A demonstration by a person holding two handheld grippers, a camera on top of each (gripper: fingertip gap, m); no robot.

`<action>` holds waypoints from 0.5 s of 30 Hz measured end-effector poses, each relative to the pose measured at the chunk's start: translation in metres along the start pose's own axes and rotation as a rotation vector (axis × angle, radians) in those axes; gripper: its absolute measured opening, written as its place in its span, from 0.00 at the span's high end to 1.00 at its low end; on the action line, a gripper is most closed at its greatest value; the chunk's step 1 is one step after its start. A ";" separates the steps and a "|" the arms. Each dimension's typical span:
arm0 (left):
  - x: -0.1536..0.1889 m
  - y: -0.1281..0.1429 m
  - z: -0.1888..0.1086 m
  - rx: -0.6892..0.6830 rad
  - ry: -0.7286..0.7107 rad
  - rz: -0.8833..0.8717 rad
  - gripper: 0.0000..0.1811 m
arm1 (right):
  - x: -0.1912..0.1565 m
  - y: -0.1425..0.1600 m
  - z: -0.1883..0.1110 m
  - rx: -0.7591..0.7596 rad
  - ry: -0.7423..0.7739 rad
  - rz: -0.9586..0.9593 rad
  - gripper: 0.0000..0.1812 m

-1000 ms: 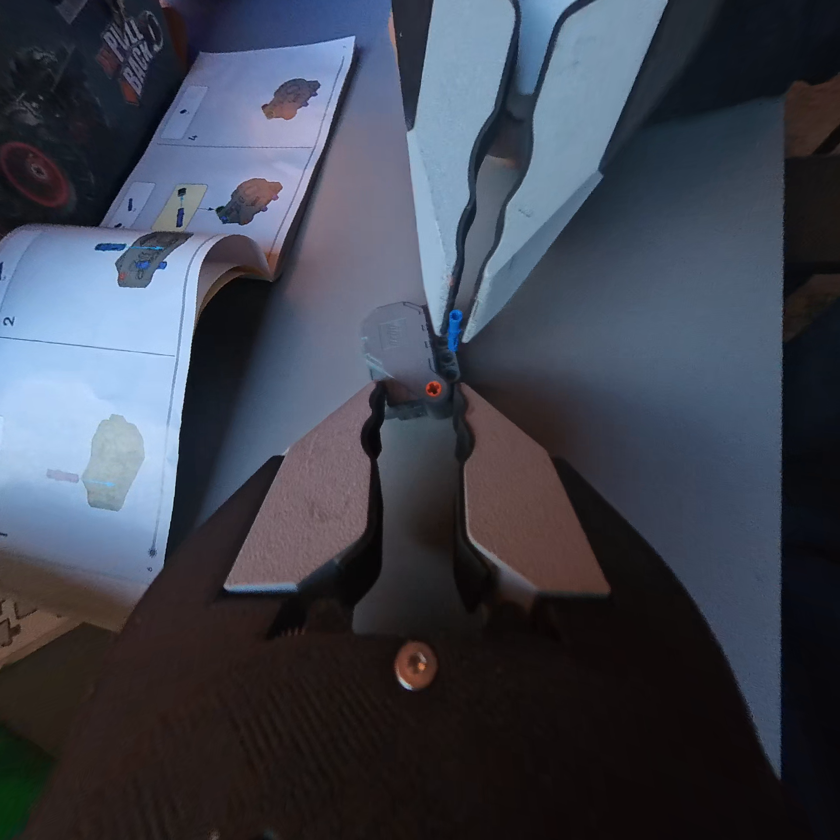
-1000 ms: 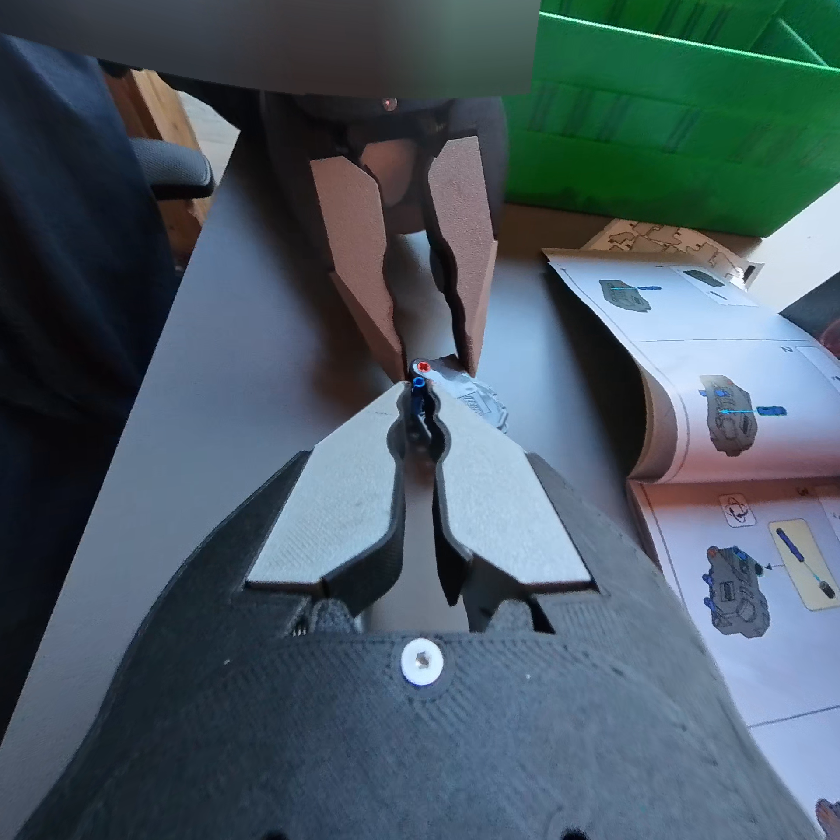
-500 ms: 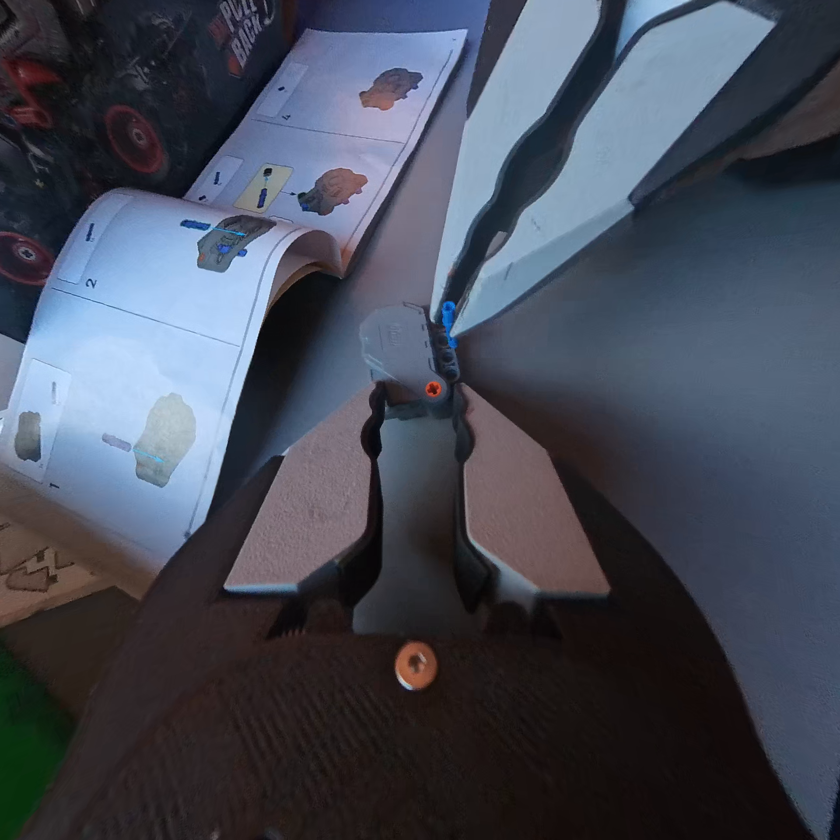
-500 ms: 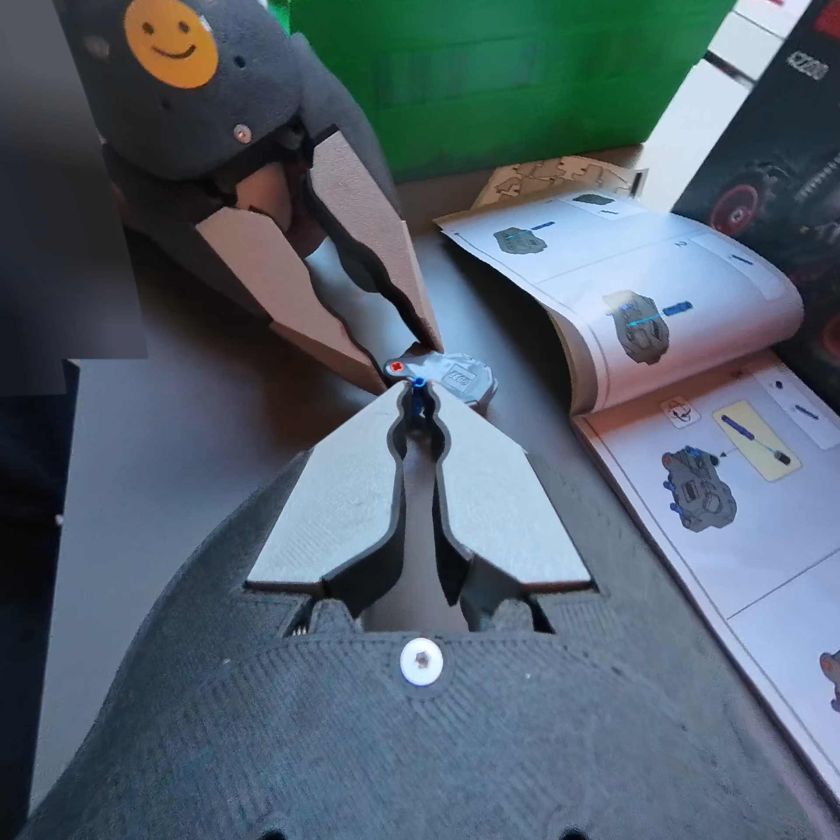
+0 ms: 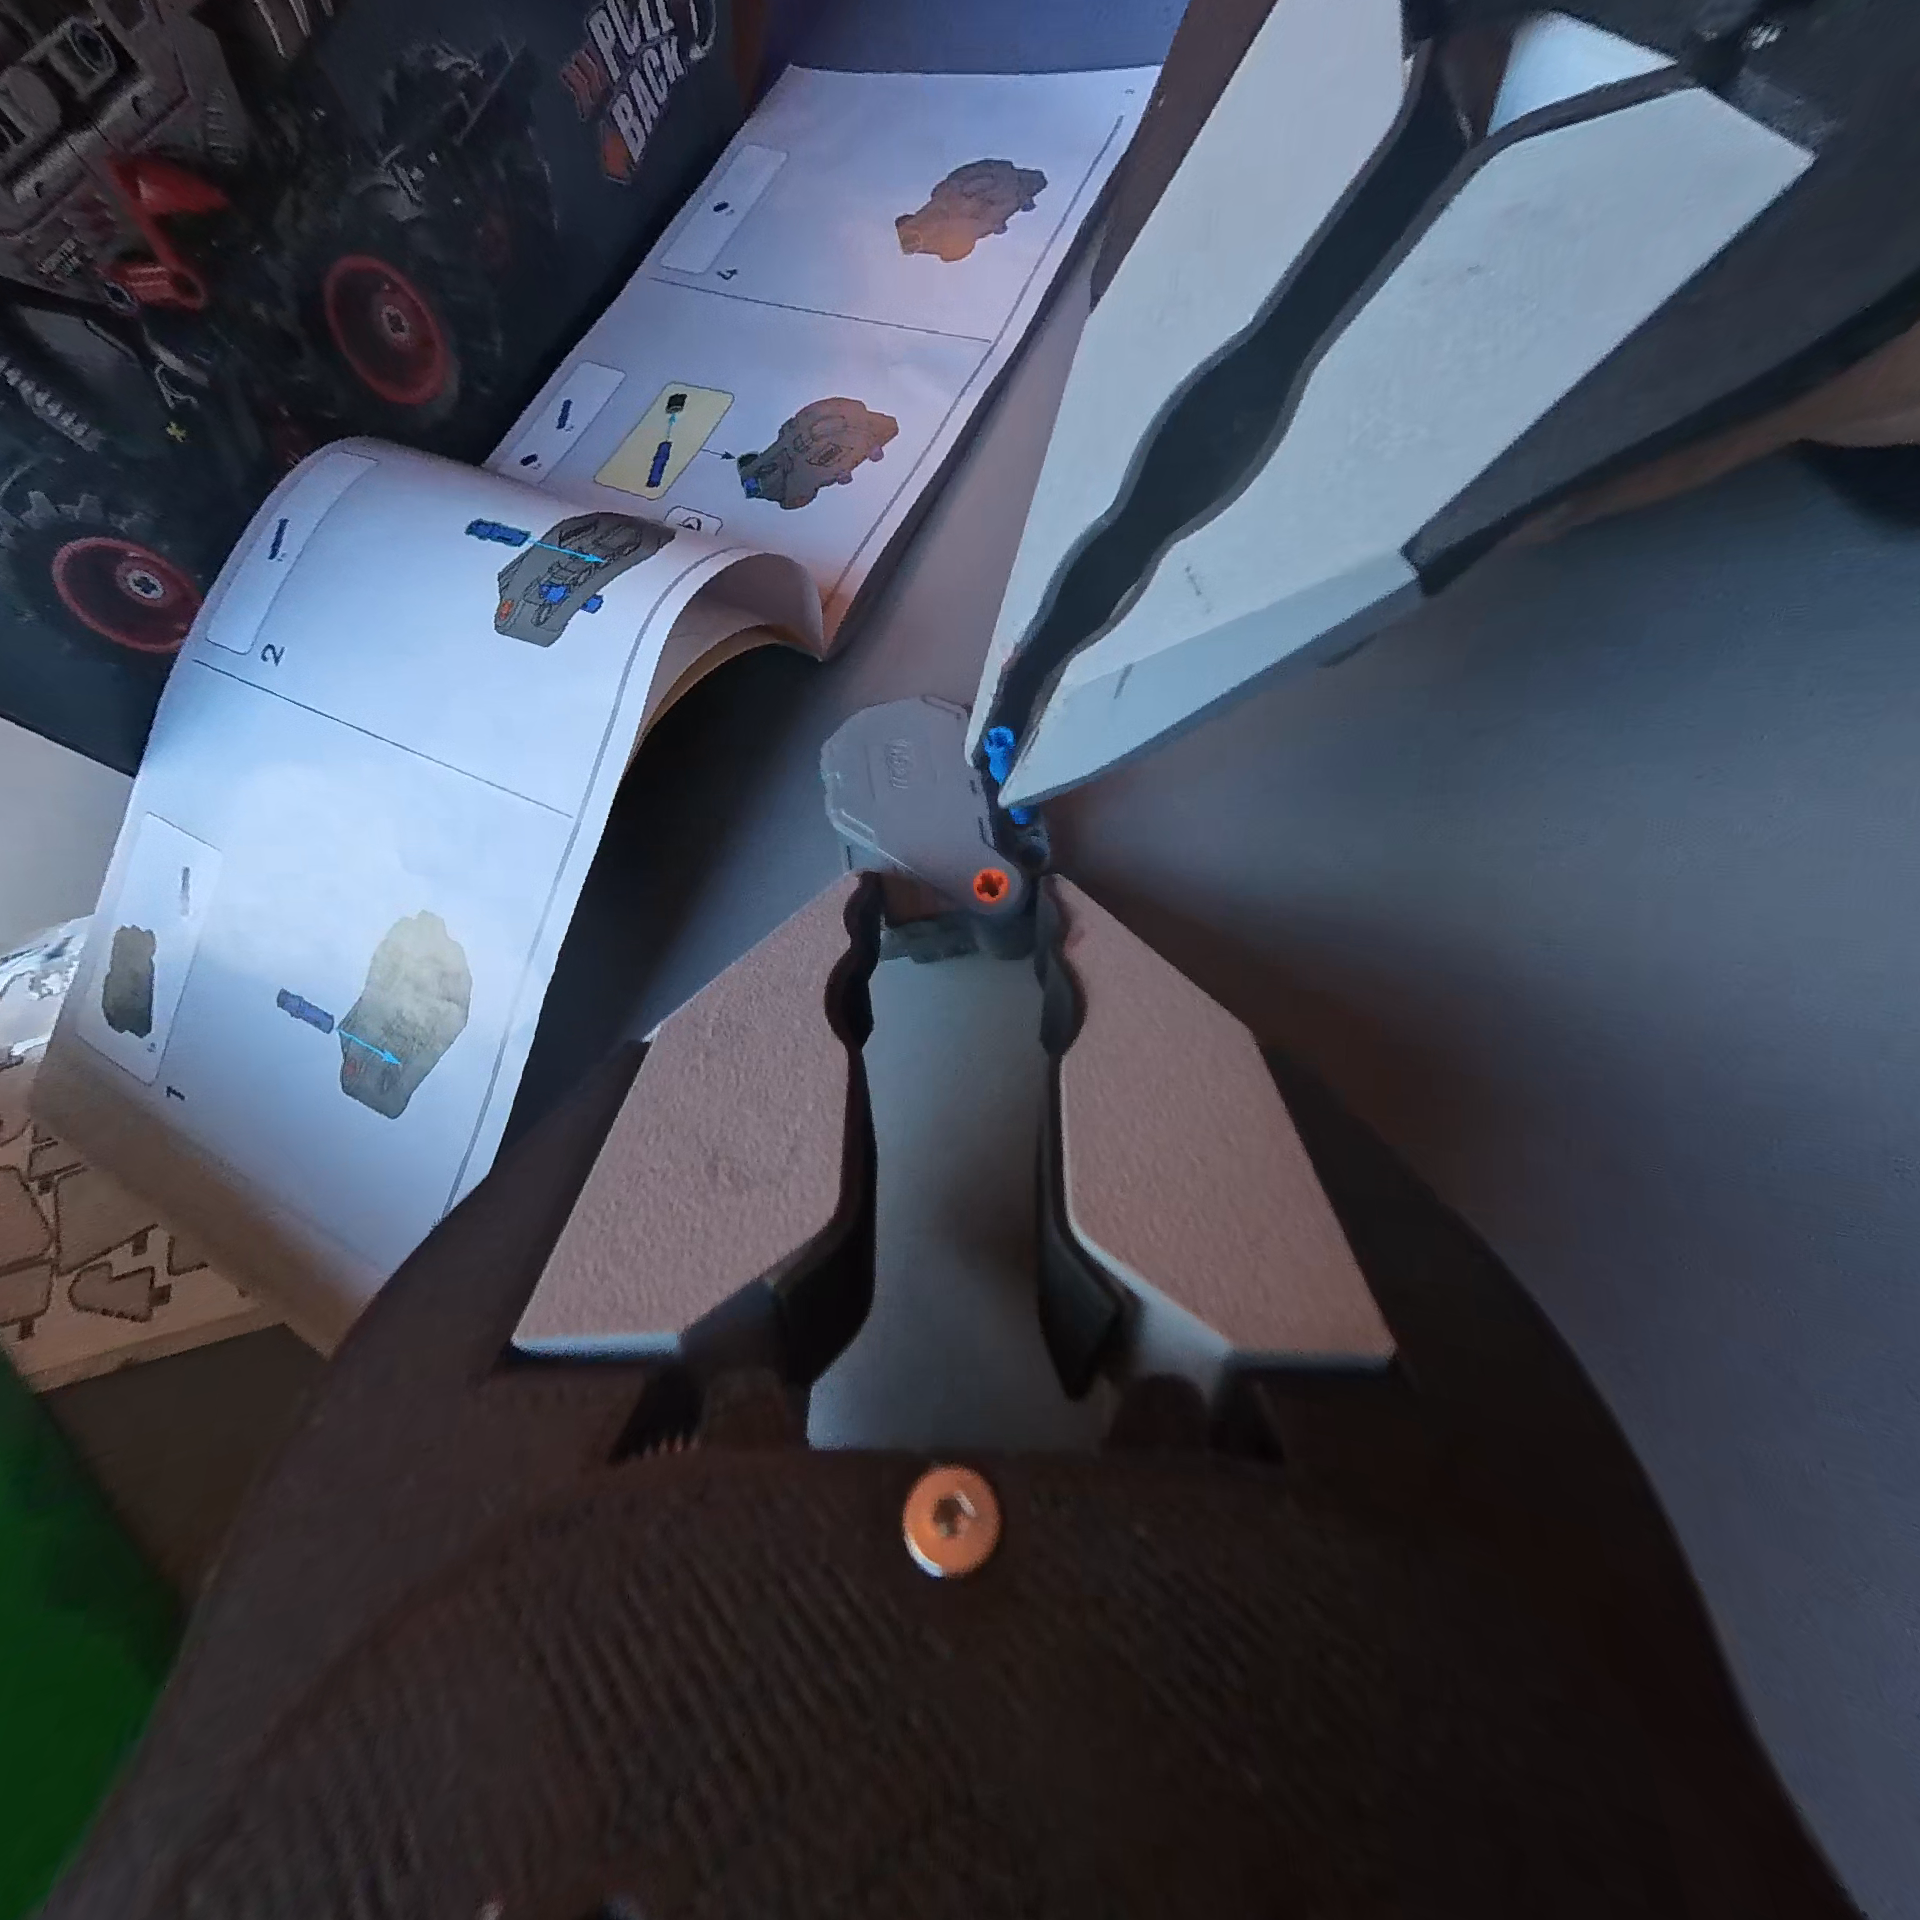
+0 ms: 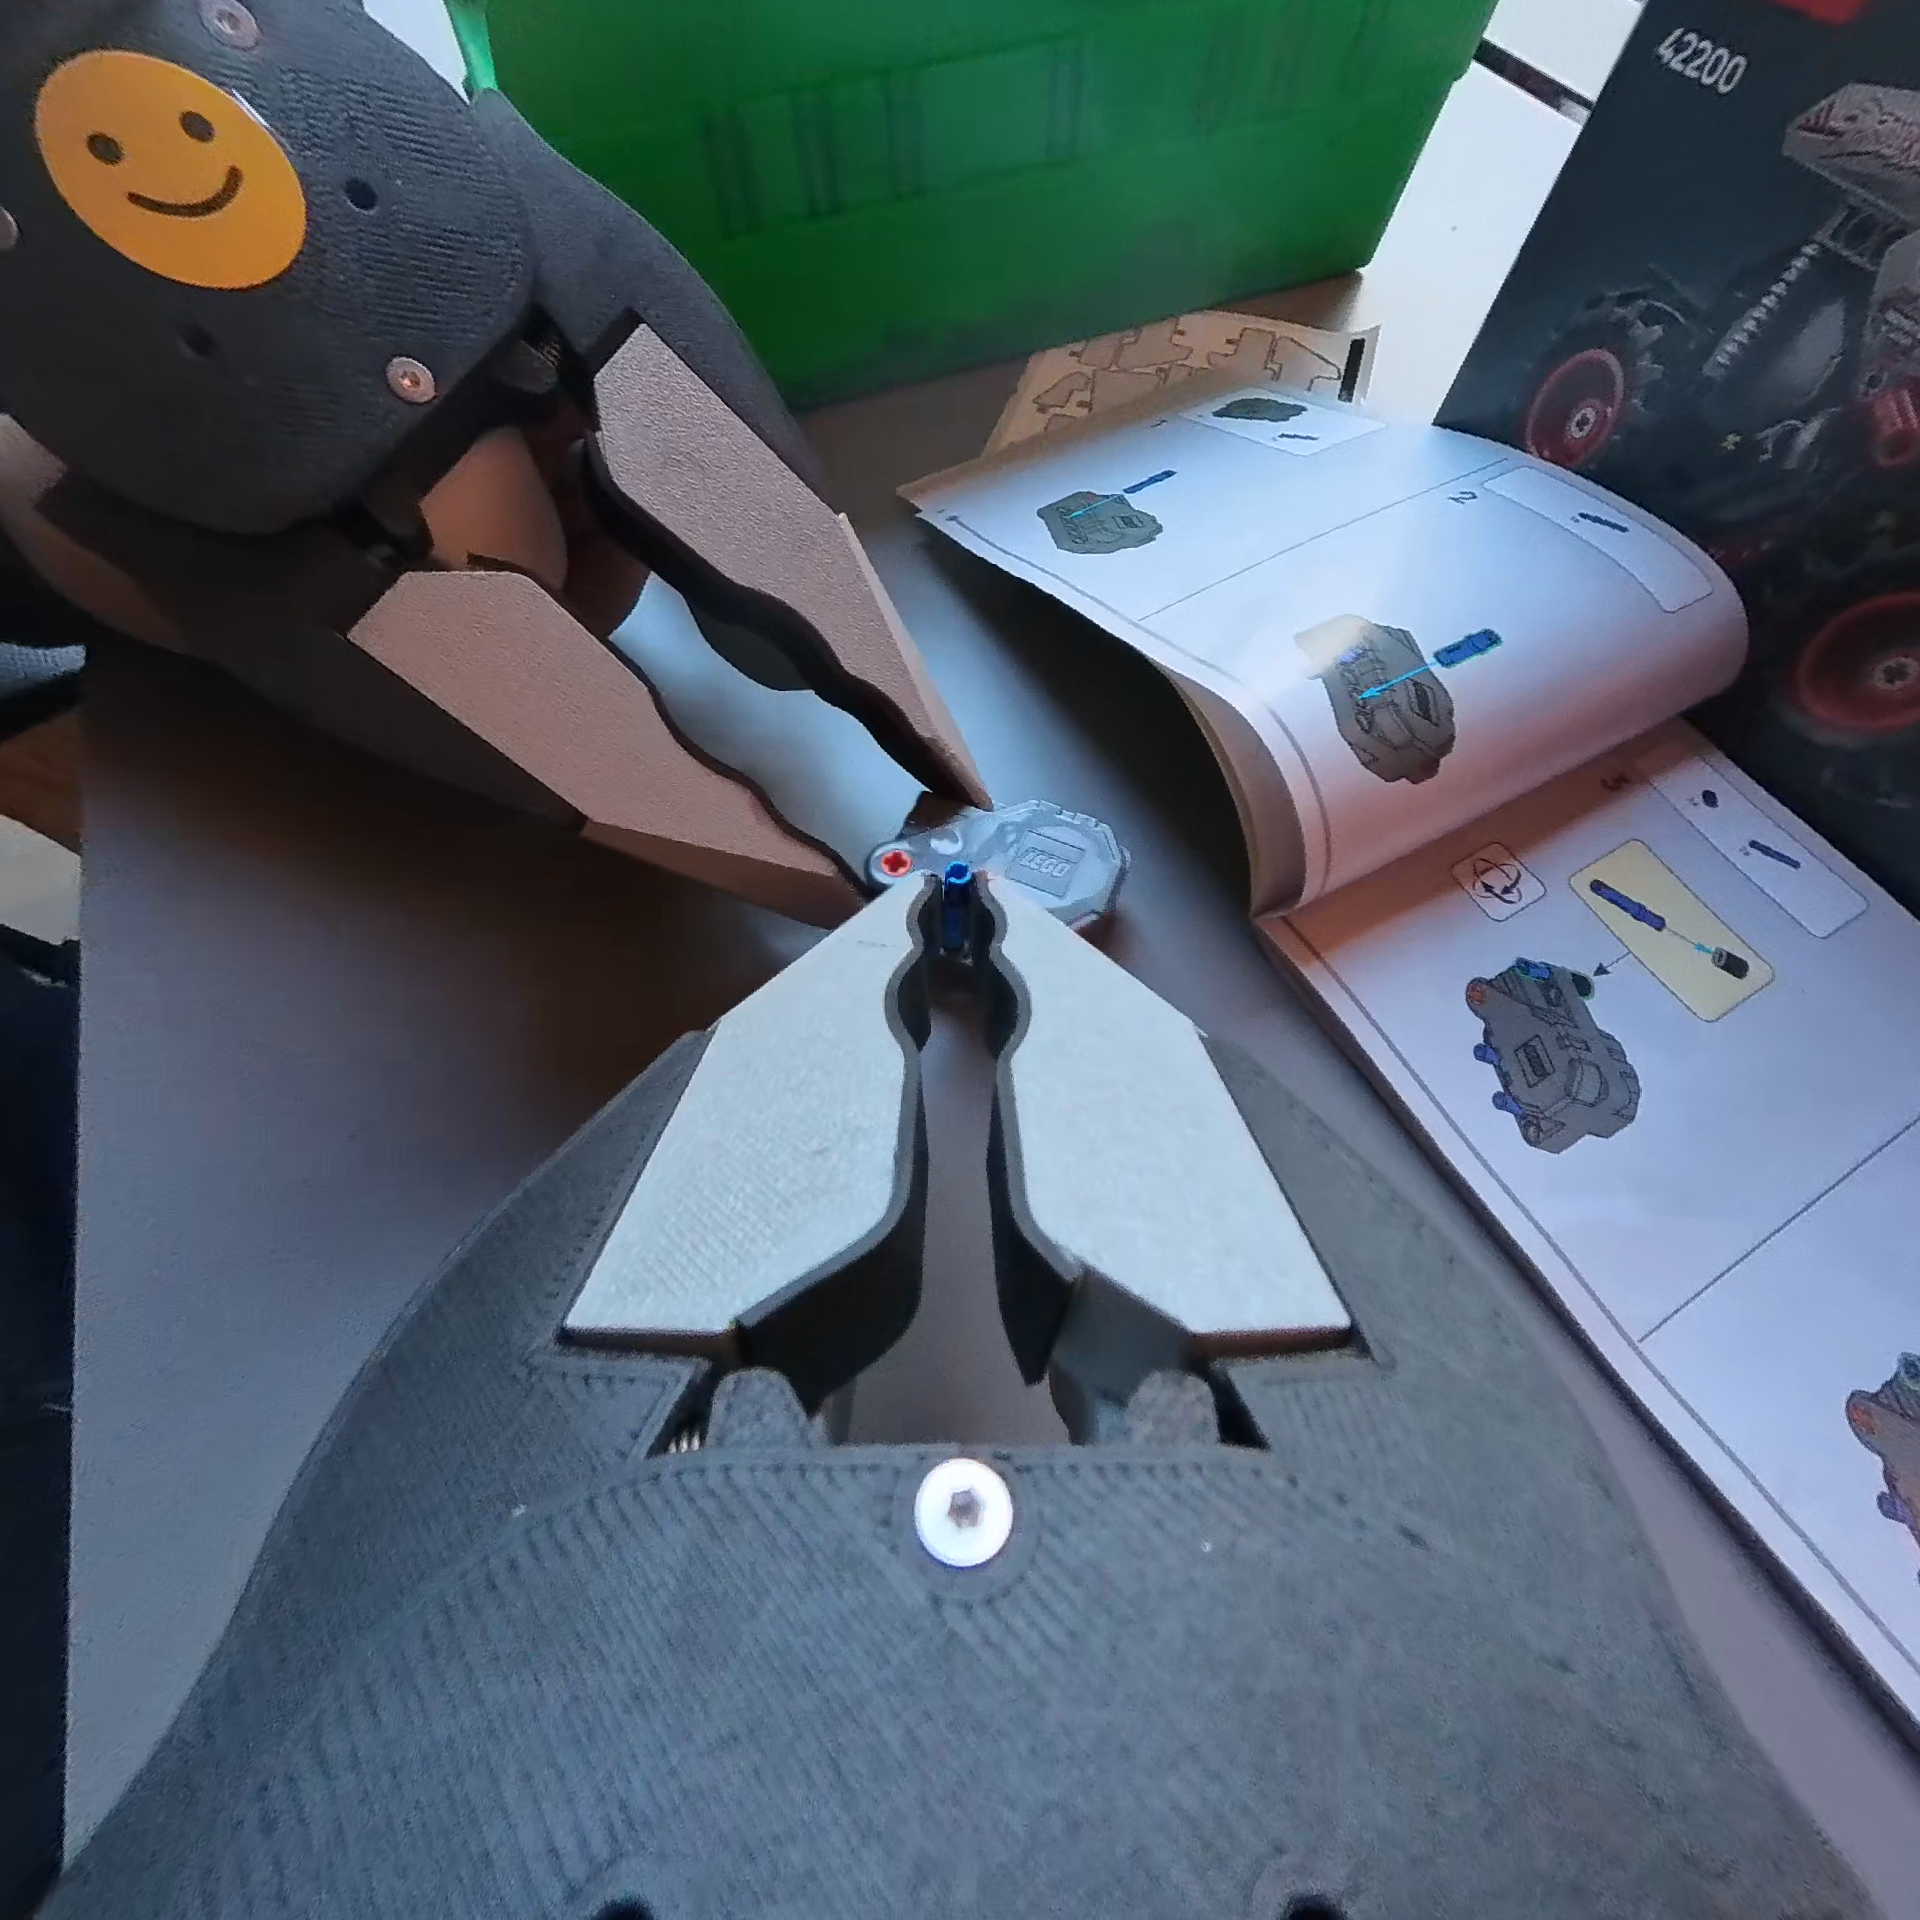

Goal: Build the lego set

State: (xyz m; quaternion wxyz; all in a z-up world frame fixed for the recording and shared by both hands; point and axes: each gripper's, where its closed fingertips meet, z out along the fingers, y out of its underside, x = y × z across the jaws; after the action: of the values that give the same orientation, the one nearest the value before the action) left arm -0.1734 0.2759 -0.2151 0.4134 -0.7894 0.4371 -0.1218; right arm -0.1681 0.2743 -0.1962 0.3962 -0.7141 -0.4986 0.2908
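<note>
Grey motor block point(image 5: 914, 800), half-hidden, is pinched by left claw point(image 5: 951, 914); right claw point(image 6: 956, 894) pinches blue pin point(image 6: 954, 904).

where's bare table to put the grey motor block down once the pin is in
Bare dark table lies beside the two grippers, away from the open instruction booklet. That side is crowded: booklet, dark set box, green bin.

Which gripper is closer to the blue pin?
Right. The right gripper pinches the blue pin between its fingertips; the left gripper holds the grey motor block beside it.
</note>
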 end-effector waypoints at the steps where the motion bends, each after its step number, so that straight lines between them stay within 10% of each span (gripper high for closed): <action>1: 0.000 0.000 0.000 0.000 -0.004 0.003 0.85 | -0.001 0.000 0.000 -0.003 0.001 -0.004 0.99; 15: 0.001 0.000 0.000 0.001 0.004 0.001 0.85 | 0.000 0.003 0.001 -0.022 0.030 -0.048 0.99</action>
State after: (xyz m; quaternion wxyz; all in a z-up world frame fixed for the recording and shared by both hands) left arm -0.1731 0.2754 -0.2151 0.4132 -0.7887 0.4382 -0.1234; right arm -0.1679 0.2743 -0.1993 0.4028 -0.7104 -0.5127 0.2649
